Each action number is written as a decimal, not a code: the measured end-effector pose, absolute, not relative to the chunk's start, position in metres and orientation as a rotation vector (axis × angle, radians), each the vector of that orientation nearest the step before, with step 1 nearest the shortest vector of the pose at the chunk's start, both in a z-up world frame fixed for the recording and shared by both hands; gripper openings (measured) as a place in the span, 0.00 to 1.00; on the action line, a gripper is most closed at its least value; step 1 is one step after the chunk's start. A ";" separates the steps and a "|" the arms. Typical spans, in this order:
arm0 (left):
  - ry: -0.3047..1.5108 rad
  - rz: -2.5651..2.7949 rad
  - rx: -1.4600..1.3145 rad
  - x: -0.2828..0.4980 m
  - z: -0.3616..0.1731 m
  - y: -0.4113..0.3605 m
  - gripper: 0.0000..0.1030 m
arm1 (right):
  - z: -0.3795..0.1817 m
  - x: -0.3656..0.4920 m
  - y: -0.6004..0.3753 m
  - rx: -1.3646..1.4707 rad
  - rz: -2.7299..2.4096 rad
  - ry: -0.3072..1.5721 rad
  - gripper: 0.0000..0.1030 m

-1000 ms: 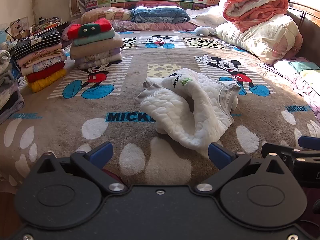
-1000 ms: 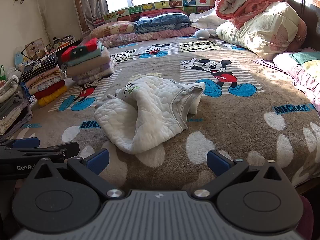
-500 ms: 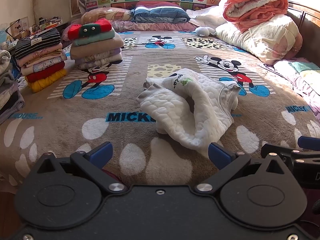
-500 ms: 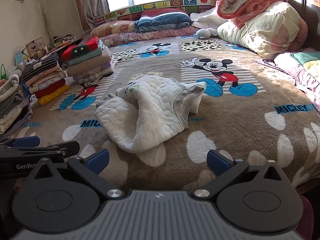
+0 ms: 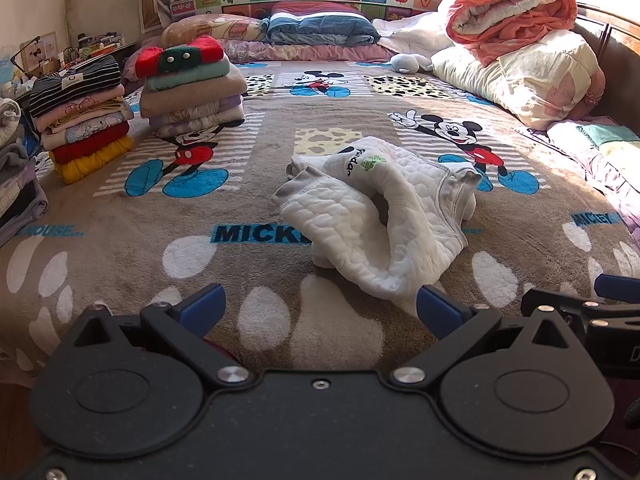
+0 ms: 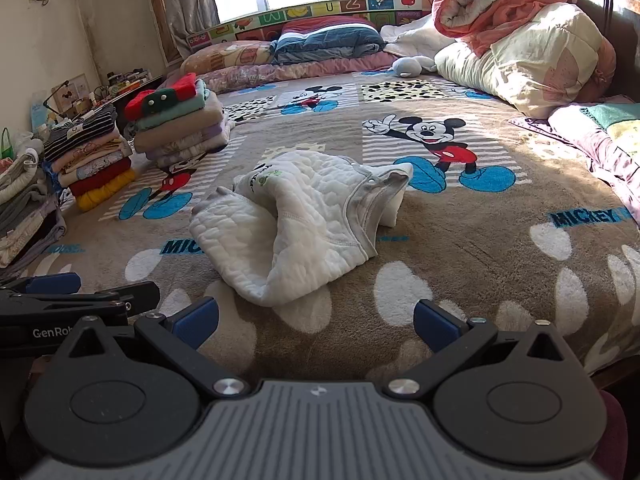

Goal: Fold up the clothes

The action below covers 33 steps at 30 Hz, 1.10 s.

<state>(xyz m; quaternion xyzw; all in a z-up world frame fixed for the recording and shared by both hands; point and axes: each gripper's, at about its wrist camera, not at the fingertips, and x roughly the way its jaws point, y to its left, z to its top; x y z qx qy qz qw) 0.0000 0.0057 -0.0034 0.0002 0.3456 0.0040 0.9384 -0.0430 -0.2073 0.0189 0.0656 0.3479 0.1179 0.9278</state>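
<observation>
A white quilted garment (image 5: 384,216) lies crumpled in the middle of the bed (image 5: 120,248), one flap rolled over itself so the inside shows and a small print sits near the top. It is not yet spread flat, which I take to mean the folding of this piece has not begun.

Both grippers hang low at the near edge of the bed, side by side and short of the cloth. The left gripper (image 5: 320,308) has its blue fingers (image 5: 202,306) spread wide with nothing between them; the right gripper (image 6: 316,320) is the same, fingers wide and empty. Each shows at the edge of the other's view, so they are close together. Held like this, they look ready to reach in and take two edges of the garment at once, probably the near hem, to pull it out flat.

Off to the left stand two stacks of folded clothes: one (image 5: 192,88) topped with a red and green piece, the other (image 5: 84,116) nearer the bed's edge with a striped top. They sit well apart from the garment, leaving room to work. Pillows (image 5: 320,30) line the headboard, and rolled quilts (image 5: 516,52) are heaped on the right. Nothing lies between the grippers and the garment, only bare Mickey blanket.
</observation>
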 end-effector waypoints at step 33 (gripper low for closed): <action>0.665 -0.171 0.259 0.047 -0.038 -0.033 1.00 | -0.007 0.021 -0.263 0.214 0.333 0.553 1.00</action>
